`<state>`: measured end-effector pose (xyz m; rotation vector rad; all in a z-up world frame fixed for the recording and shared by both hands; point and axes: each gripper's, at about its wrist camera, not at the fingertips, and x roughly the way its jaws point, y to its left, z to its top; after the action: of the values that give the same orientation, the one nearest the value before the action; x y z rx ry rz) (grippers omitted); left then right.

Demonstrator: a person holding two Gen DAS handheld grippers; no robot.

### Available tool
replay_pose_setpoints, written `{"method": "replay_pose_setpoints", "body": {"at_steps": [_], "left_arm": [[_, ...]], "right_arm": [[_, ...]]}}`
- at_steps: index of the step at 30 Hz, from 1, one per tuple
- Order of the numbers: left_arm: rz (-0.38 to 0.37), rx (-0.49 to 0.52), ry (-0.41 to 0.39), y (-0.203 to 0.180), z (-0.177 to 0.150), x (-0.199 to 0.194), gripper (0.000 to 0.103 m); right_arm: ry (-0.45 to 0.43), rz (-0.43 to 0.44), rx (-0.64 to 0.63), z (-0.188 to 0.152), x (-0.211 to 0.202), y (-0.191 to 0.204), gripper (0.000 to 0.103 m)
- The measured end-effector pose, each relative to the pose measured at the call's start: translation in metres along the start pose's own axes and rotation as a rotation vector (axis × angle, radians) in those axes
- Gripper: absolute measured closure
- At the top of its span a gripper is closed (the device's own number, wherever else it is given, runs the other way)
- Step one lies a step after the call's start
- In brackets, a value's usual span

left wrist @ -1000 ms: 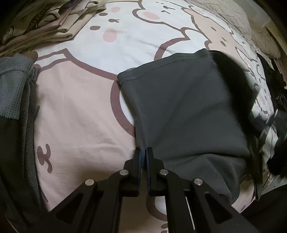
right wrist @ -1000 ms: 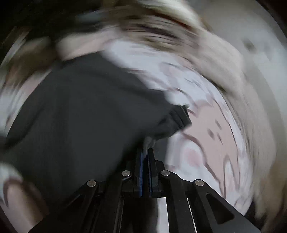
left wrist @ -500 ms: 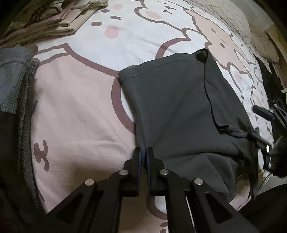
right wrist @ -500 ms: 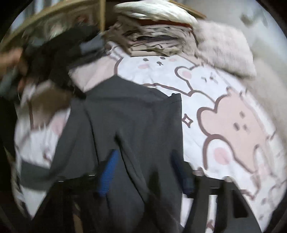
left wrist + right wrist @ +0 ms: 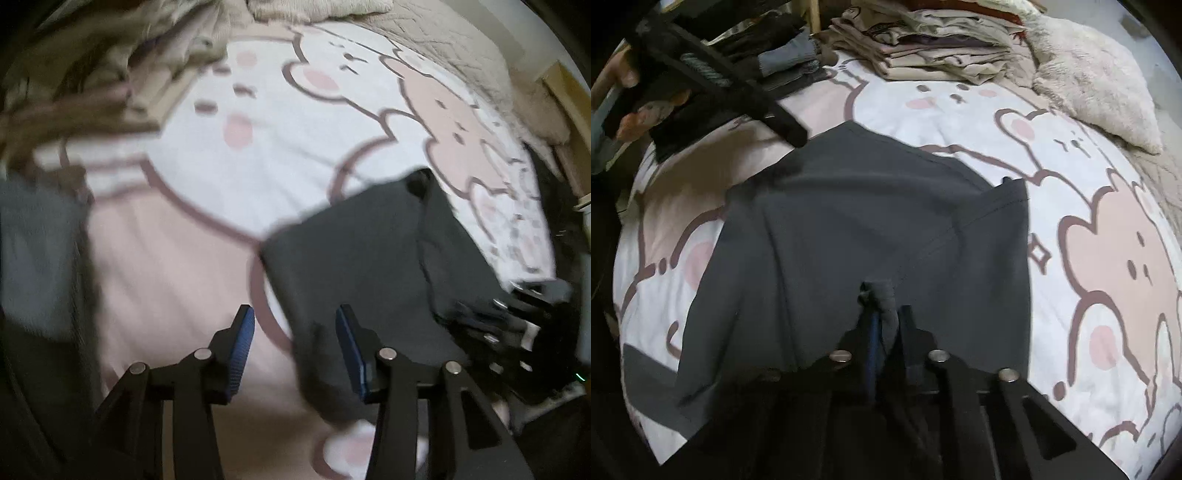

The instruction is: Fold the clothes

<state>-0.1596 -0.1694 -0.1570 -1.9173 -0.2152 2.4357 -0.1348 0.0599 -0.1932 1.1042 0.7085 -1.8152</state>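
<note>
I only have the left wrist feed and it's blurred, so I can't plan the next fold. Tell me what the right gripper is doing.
Observer: The right gripper is shut on a bunched bit of the dark shirt.
Operator: Confirm where that bunch sits on the shirt.
Observer: At the near edge, about mid-width; the rest of the shirt lies spread on the bedsheet.
Operator: Report anything behind the shirt that I should avoid.
Observer: A stack of folded beige clothes sits at the far side of the bed, with a fluffy pillow to its right.
Operator: Say where my left gripper shows in that view.
Observer: The left gripper comes in from the upper left, its tips over the shirt's far corner.
</note>
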Motion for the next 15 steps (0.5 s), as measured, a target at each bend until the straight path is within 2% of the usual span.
{"method": "replay_pose_setpoints", "body": {"at_steps": [4, 8, 10, 13, 15], "left_arm": [[0.055, -0.002, 0.034, 0.006, 0.014, 0.024, 0.058], [0.074, 0.021, 0.013, 0.001, 0.019, 0.030, 0.059], [0.044, 0.041, 0.003, -0.007, 0.023, 0.030, 0.091], [0.043, 0.110, -0.032, -0.026, 0.024, 0.025, 0.096], [0.089, 0.172, -0.092, -0.039, 0.025, 0.016, 0.097]], "right_arm": [[-0.033, -0.091, 0.041, 0.001, -0.014, -0.012, 0.097], [-0.052, -0.179, 0.125, 0.000, -0.035, -0.046, 0.097], [-0.060, -0.223, 0.170, -0.003, -0.044, -0.065, 0.097], [-0.078, -0.288, 0.231, -0.008, -0.057, -0.090, 0.097], [-0.091, -0.328, 0.266, -0.011, -0.066, -0.104, 0.097]]}}
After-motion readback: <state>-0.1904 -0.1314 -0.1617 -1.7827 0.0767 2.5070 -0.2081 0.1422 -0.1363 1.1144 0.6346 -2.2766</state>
